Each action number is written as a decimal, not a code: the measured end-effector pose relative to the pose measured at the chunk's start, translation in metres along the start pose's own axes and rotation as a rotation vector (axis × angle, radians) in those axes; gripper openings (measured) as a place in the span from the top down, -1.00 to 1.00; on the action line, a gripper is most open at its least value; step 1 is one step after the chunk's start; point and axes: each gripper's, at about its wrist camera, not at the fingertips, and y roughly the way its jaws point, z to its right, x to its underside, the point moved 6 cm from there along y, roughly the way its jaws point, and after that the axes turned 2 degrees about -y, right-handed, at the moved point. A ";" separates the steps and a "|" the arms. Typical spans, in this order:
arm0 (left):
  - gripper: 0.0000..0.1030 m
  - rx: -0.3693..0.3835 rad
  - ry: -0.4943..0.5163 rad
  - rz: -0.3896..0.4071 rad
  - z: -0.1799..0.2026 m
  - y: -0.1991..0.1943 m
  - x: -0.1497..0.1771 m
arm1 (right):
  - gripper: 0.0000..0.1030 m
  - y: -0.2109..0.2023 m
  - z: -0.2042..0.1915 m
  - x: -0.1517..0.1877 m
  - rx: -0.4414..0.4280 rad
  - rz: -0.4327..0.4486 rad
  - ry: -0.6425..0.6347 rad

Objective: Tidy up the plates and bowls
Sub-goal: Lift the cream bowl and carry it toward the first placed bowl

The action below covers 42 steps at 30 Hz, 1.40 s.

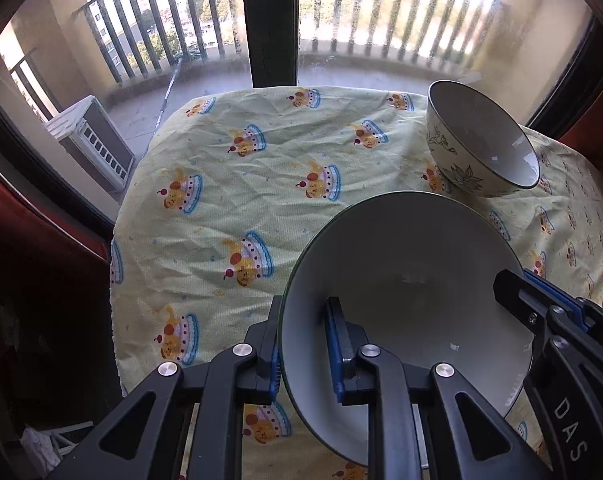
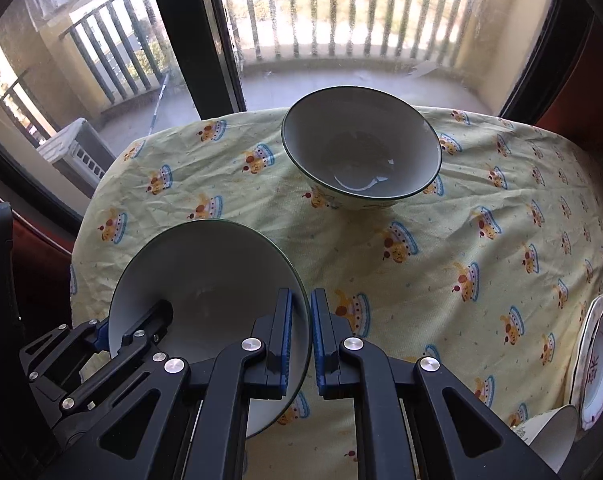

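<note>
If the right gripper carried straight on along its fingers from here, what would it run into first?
Most likely the far bowl standing ahead on the tablecloth. The right gripper is clamped on the near bowl's rim, so that bowl would go with it and probably touch first; depth is unclear.

2 bowls (image 2: 205,300) (image 2: 361,152), 1 plate (image 2: 597,360), 1 cup (image 2: 553,436), 2 hand-held grippers (image 1: 303,360) (image 2: 301,348)

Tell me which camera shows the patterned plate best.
The right wrist view. The patterned plate shows at the table's right edge, tilted and cropped by the frame, beside a cup. The left wrist view does not show it at all.
</note>
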 end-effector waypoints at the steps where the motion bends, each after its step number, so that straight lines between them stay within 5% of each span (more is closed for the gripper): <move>1: 0.67 -0.001 0.000 -0.001 0.002 -0.002 0.007 | 0.75 -0.003 0.002 0.005 0.000 -0.003 0.003; 20: 0.66 0.009 0.029 -0.050 0.047 -0.021 0.088 | 0.75 -0.034 0.052 0.093 -0.001 -0.061 0.035; 42: 0.66 -0.008 -0.021 -0.032 0.070 -0.036 0.088 | 0.73 -0.035 0.073 0.090 -0.060 -0.032 0.008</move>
